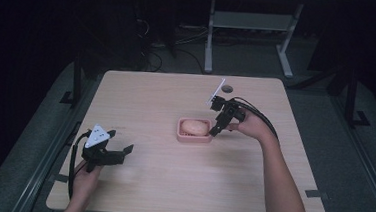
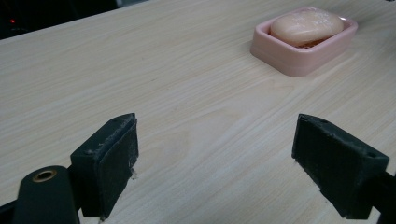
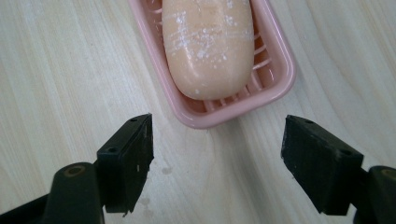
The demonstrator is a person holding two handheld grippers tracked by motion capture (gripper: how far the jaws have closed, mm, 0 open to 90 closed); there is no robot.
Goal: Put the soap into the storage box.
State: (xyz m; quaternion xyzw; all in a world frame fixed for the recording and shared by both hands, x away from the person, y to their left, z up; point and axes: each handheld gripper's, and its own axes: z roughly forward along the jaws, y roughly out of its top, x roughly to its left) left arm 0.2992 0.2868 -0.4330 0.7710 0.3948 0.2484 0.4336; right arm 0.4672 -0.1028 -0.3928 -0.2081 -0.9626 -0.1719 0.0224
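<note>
A pale peach bar of soap [image 1: 193, 127] [image 3: 208, 44] [image 2: 306, 25] lies in a pink ribbed soap dish [image 1: 180, 134] [image 3: 278, 79] [image 2: 299, 58] near the middle of the wooden table [image 1: 171, 180]. My right gripper [image 1: 215, 130] [image 3: 217, 158] hovers at the dish's right end, tilted down toward it, jaws open with only bare table between them and apart from the dish's near rim. My left gripper [image 1: 126, 150] [image 2: 215, 163] rests low at the front left of the table, open and holding nothing, pointing across toward the dish.
A small dark round hole [image 1: 227, 89] sits near the table's far edge. Beyond the table stand the legs of a white desk frame [image 1: 209, 42] with cables on the dark floor. Bare wood lies between the left gripper and the dish.
</note>
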